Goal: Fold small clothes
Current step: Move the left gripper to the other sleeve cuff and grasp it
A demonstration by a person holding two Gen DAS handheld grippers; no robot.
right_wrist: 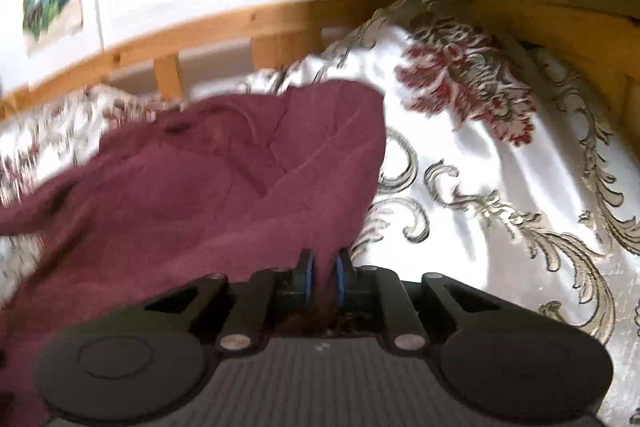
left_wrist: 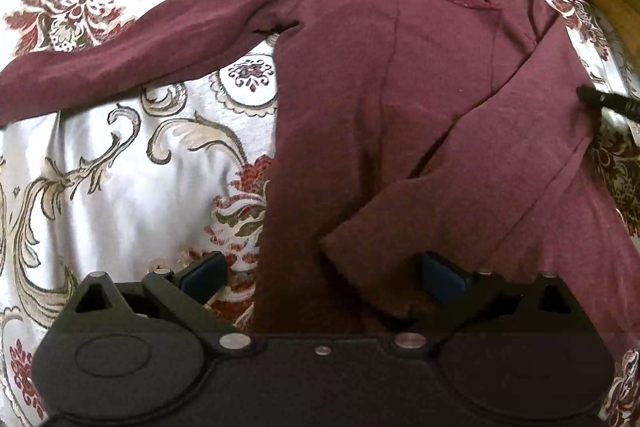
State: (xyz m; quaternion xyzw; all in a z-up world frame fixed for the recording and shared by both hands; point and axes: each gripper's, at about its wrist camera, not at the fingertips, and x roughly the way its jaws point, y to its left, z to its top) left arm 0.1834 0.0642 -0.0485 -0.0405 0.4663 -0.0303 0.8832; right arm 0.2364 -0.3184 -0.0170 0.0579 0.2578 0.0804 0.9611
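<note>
Over the floral bedspread (left_wrist: 120, 179), left gripper (left_wrist: 320, 277) jaws wide above maroon shirt (left_wrist: 400, 87), right gripper (right_wrist: 323, 273) pinching its edge

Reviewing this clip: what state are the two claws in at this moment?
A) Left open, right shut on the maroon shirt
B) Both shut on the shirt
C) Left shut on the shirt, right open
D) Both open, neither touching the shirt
A: the left claw has its blue pads spread wide over the maroon shirt, while the right claw pinches a fold of that fabric between its pads.
</note>
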